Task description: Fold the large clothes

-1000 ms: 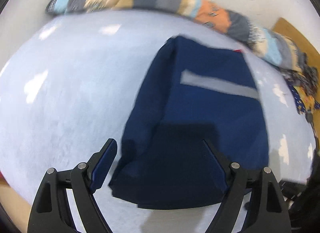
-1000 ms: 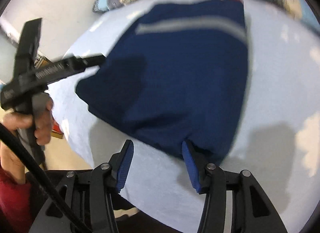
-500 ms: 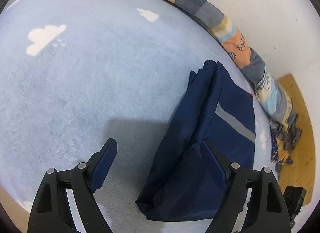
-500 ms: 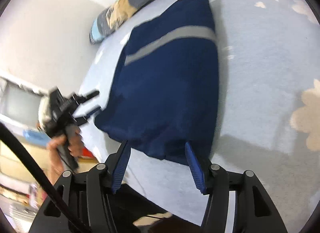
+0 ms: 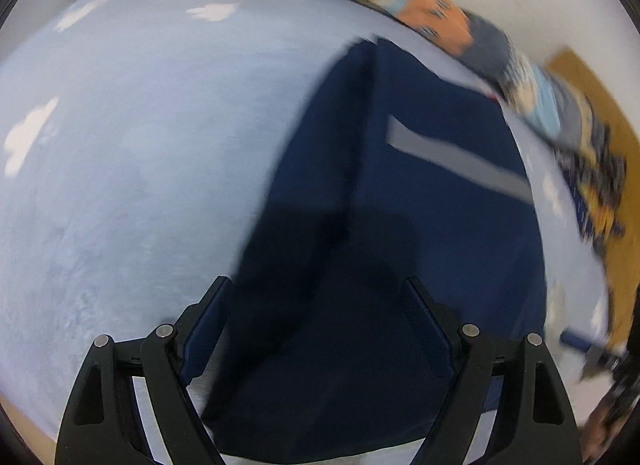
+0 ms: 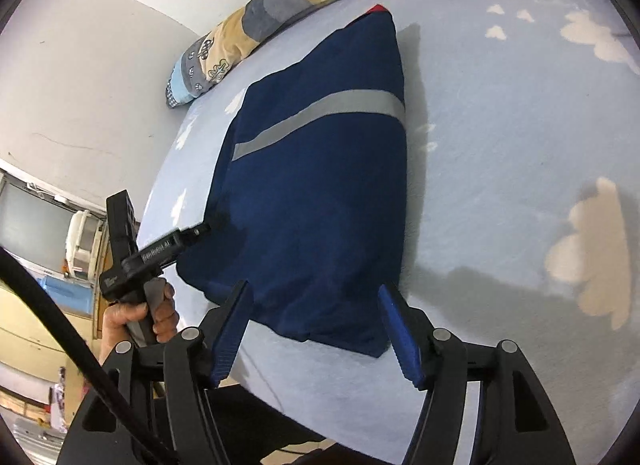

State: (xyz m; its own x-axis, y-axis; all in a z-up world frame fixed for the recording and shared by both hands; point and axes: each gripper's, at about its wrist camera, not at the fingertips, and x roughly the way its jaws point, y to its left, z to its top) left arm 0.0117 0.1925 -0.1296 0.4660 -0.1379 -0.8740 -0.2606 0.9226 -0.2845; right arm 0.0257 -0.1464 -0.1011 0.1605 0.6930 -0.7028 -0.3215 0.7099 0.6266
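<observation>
A light blue sheet [image 6: 500,153] with white cloud prints covers the bed. A patchwork quilt [image 6: 280,13] lies rolled along the white wall [image 6: 100,45]. A window [image 6: 28,217] shows at left.

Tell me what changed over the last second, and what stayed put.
The left gripper swung off to the side over the blue sheet, then came back over the navy garment; its jaws stayed open. The right gripper stayed open at the garment's near edge. Nothing was grasped or released. The garment stayed folded, grey stripe up.

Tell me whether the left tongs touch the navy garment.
Cannot tell. Right wrist view: left tongs reach the navy garment edge; contact blurred.
</observation>
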